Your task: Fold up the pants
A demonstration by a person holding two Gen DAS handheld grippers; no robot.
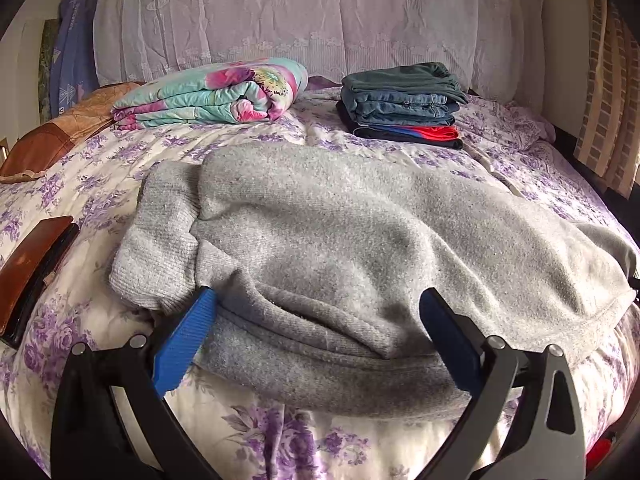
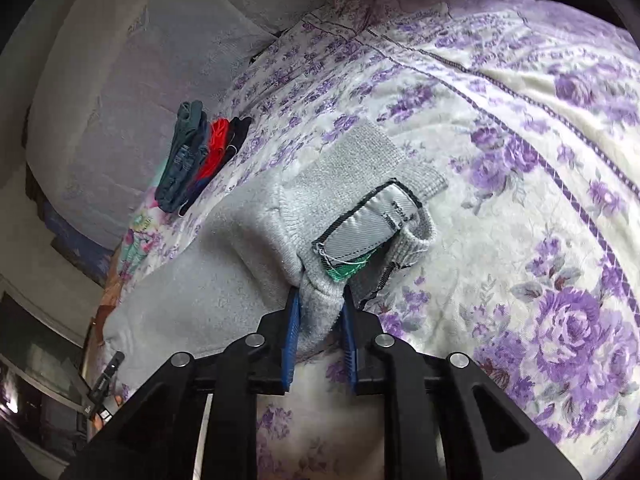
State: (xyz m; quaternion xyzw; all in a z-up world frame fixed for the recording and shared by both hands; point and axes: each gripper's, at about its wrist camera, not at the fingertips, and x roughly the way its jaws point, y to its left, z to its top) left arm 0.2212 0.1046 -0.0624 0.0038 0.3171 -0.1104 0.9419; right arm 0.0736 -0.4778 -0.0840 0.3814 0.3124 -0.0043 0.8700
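Blue pads of the right gripper (image 2: pixel 320 312) pinch a bunched end of the grey pants (image 1: pixel 340 232), label side up. Left gripper (image 1: pixel 316 316) straddles their near fold, jaws wide, unclenched. Pants lie crosswise on the floral bedspread (image 1: pixel 100 168); far right end cut off. Beyond them, folded clothes (image 1: pixel 404 104).

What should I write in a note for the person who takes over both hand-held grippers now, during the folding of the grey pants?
Left hand-held gripper: open, its fingers either side of the near edge of the grey pants, not pinching.
Right hand-held gripper: shut on a bunched end of the pants near the sewn-in label.
Pants lie spread across the floral bedspread.
Done: a stack of folded clothes sits behind.
Left: fold the grey pants.
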